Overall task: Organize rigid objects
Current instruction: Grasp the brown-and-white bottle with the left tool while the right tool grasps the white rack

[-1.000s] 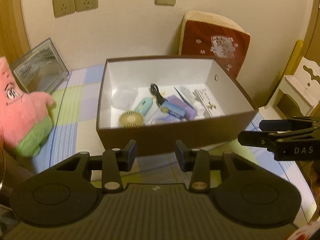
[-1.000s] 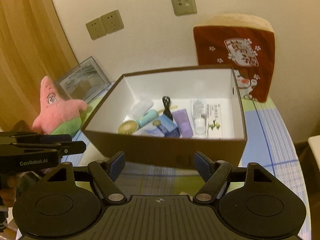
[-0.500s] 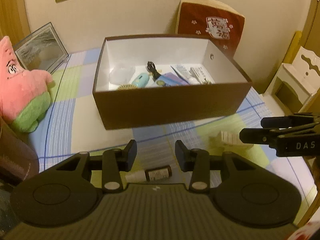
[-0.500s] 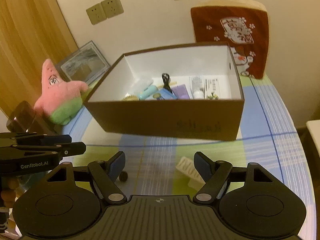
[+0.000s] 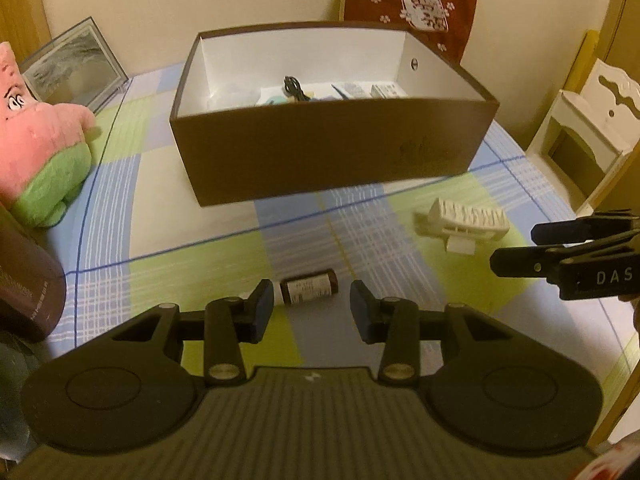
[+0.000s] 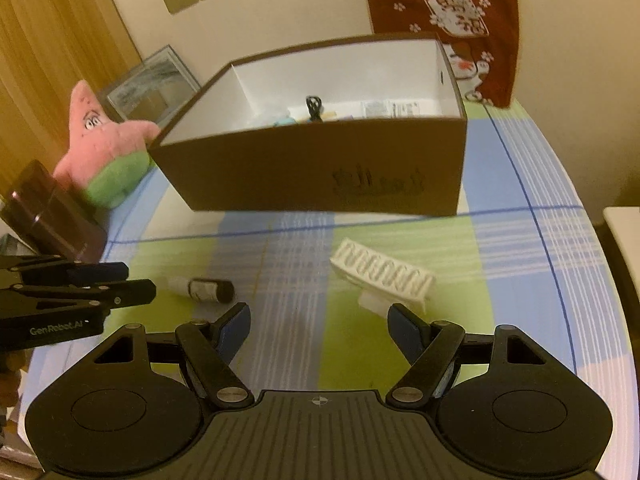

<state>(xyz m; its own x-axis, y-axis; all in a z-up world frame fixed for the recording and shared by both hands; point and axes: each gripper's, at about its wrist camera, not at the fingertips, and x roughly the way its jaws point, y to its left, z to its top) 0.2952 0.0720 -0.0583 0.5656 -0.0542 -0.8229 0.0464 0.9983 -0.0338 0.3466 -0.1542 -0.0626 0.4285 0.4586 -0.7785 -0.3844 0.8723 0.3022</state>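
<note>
Left wrist: small brown bottle (image 5: pixel 308 291) apparently just beyond gripper (image 5: pixel 311 309).

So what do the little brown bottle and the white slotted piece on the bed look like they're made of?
Brown bottle: dark and smooth with a paper label and a pale cap, so probably glass or glossy plastic; motion blur leaves that open. White slotted piece: matte, moulded ribs and crisp edges, so likely rigid plastic.

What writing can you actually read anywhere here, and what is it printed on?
"DAS": on the right gripper, the side of its black body, left wrist view.
"GenRobot.AI": on the left gripper, right wrist view.
Small brown bottle: its label is too blurred to read.
Brown box: dark print on the front, unreadable.
Red cushion: white characters, not legible.
</note>
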